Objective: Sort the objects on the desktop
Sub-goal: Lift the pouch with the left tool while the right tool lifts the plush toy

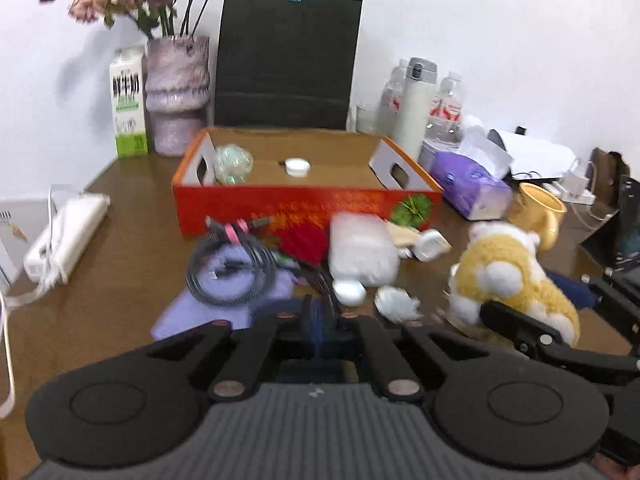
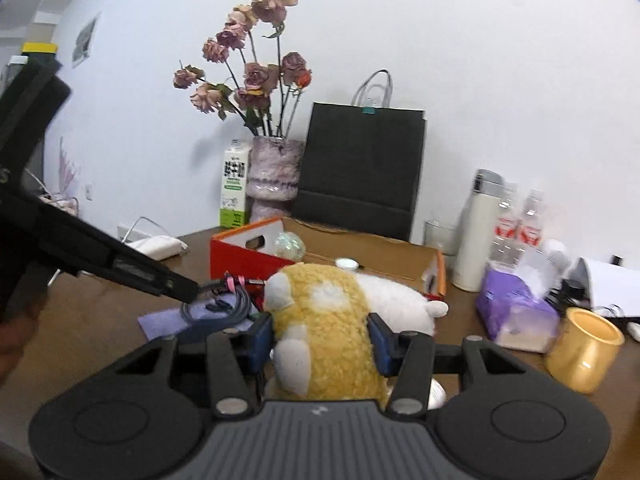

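Note:
My right gripper (image 2: 322, 342) is shut on a yellow and white plush toy (image 2: 328, 320), its blue pads pressing both flanks; the toy also shows in the left wrist view (image 1: 508, 276). An open red and orange cardboard box (image 1: 308, 204) stands behind, holding a clear ball (image 1: 234, 162) and a white lid (image 1: 298, 167). My left gripper (image 1: 318, 316) is shut and empty, low over the table, near a coiled grey cable (image 1: 232, 268) on a purple cloth (image 1: 224, 300). A white packet (image 1: 360, 252), a white earbud case (image 1: 349, 292) and a white charger (image 1: 430, 244) lie in front of the box.
A black paper bag (image 1: 286, 60), a vase of dried roses (image 1: 178, 92) and a milk carton (image 1: 128, 104) stand at the back. A thermos (image 1: 414, 104), water bottles (image 1: 446, 108), a purple tissue pack (image 1: 472, 184) and a yellow mug (image 1: 540, 212) are on the right. A white power strip (image 1: 68, 236) lies left.

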### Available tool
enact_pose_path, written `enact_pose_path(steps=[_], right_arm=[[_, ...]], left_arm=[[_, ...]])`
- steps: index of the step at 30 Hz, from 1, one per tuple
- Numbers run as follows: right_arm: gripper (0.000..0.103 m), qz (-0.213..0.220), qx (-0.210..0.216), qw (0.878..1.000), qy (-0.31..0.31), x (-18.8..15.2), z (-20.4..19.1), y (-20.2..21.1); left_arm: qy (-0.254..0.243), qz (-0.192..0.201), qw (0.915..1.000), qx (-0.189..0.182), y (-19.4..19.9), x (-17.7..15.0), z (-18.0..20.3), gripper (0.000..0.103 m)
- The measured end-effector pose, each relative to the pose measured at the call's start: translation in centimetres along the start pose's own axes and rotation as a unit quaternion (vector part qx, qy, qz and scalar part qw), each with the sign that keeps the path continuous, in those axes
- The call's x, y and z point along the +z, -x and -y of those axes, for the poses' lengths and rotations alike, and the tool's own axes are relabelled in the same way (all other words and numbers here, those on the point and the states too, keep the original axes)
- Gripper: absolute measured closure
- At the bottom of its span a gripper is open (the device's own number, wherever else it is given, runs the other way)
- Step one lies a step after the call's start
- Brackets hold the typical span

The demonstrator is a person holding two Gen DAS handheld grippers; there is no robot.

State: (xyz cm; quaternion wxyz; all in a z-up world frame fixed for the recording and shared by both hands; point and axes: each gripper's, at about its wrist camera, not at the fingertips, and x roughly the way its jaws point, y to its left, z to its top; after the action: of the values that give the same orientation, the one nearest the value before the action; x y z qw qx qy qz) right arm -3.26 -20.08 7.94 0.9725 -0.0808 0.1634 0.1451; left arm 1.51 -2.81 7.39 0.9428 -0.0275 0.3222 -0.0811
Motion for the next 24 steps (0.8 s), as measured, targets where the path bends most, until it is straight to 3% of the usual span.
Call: enact_pose_path(steps=[1, 3, 4, 5, 7, 10, 12, 13, 15, 17, 19, 21, 24], right_arm=[[0.055, -0.014, -0.009, 1.0, -0.009, -0.5, 0.1, 0.5], [0.055, -0.048, -0.015, 0.998, -0.03, -1.9, 0.2, 1.3], [0.054, -0.062, -0.012, 0.997, -0.037, -2.6, 0.2, 1.6], [0.053, -0.074, -0.006, 0.997, -0.037, -3.3, 0.0, 1.9], [0.051, -0.084, -0.005, 0.996, -0.024, -4.5, -0.8, 2.4], [0.045, -0.088, -0.012, 0.996, 0.002, -5.4, -2.2, 1.8], [0.039, -0.102, -0.026, 0.994, 0.018, -5.7, -2.9, 1.4], [0.036, -0.105, -0.029, 0.994, 0.024, -5.8, -3.0, 1.5], [0.026, -0.111, -0.033, 0.993, 0.031, -6.4, -2.9, 2.5], [0.023, -0.114, -0.034, 0.993, 0.026, -7.0, -2.4, 3.6], [0.029, -0.122, -0.027, 0.992, 0.004, -7.3, -1.8, 3.6], [0.049, -0.126, -0.015, 0.992, -0.005, -7.0, -2.0, 3.4], [0.056, -0.098, -0.038, 0.994, 0.018, -5.5, -3.3, 4.4]], left_arm=[[-0.009, -0.008, 0.9999, 0.001, 0.0, -0.8, 0.3, 0.091], [-0.018, -0.019, 0.9995, 0.017, -0.2, -2.4, 0.4, 0.051], [-0.019, -0.013, 0.9993, 0.028, -0.3, -3.1, 0.3, 0.014], [-0.019, -0.003, 0.9989, 0.043, -0.4, -3.8, 0.1, 0.003], [-0.027, -0.002, 0.9968, 0.075, -1.6, -4.5, -0.2, 0.006], [-0.002, -0.03, 0.9987, 0.042, -4.4, -4.2, -0.9, 0.005], [-0.011, -0.05, 0.9973, 0.053, -5.9, -4.4, -0.5, 0.013], [-0.026, -0.034, 0.9969, 0.066, -5.6, -4.7, -0.1, 0.034], [-0.022, -0.031, 0.9976, 0.058, -4.5, -5.1, 0.0, 0.037], [0.005, -0.032, 0.9993, 0.02, -3.1, -5.8, -0.9, 0.038], [0.022, -0.037, 0.9991, 0.001, -1.5, -6.8, -1.5, 0.039], [0.013, -0.033, 0.9994, 0.002, 0.3, -7.7, -1.6, 0.039], [0.009, -0.023, 0.9997, -0.007, 3.4, -8.6, -2.5, 0.039]])
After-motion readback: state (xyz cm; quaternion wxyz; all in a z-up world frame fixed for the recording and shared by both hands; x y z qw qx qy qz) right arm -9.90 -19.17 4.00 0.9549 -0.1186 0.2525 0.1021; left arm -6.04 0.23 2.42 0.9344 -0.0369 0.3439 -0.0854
